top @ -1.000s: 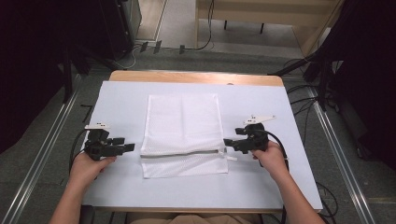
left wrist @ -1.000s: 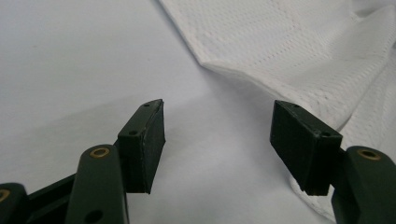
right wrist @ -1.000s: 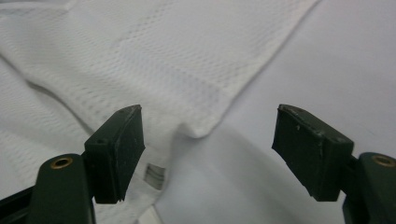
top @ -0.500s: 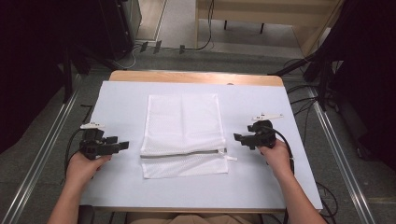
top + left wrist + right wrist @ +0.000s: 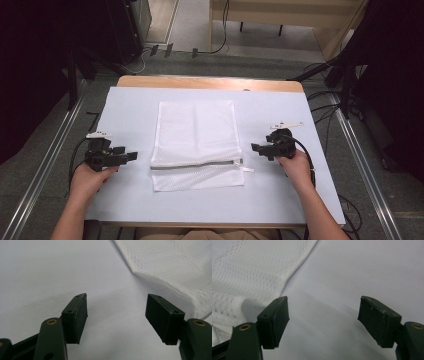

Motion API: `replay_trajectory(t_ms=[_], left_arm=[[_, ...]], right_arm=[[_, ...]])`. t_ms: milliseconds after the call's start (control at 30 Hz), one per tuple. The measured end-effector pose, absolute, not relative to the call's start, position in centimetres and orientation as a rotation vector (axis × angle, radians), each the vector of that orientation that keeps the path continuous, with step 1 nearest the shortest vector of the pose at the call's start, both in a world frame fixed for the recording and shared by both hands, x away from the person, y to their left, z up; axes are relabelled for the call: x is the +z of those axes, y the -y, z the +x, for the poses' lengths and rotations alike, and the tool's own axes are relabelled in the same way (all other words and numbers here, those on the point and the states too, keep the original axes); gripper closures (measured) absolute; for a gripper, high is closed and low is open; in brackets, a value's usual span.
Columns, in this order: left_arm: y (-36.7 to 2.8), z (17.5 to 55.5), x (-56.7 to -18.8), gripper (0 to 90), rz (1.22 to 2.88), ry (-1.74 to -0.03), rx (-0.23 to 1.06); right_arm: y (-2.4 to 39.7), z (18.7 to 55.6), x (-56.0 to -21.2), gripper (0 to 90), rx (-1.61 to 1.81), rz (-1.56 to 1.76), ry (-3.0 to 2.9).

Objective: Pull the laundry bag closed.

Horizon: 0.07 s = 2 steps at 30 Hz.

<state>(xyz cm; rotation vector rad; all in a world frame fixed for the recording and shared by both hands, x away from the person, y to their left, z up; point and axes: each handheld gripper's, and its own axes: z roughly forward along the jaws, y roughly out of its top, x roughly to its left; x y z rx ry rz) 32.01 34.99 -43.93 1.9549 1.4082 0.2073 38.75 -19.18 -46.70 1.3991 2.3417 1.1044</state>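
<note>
Two grippers, left (image 5: 131,156) and right (image 5: 256,148), jaws spread wide, flank a white mesh laundry bag (image 5: 196,142) at frame centre: likely light, limp, best pinched at its corners.

Mesh bag (image 5: 175,267) cut off by top and right edges in left gripper view; in right gripper view it's cropped at top and left. Zipper pull too small to read in high view. Both forearms cropped at bottom edge. Worktop (image 5: 130,105) far edge partly blurred.
</note>
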Motion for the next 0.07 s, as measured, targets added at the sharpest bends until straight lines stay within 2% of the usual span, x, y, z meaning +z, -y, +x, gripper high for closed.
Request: replay_trajectory(t_ms=[67], left_arm=[[-34.91,32.06,-44.08,33.3,1.962,-1.412,0.202]], right_arm=[[19.21,38.82,-46.77,25.8,1.103,1.401,-2.343]])
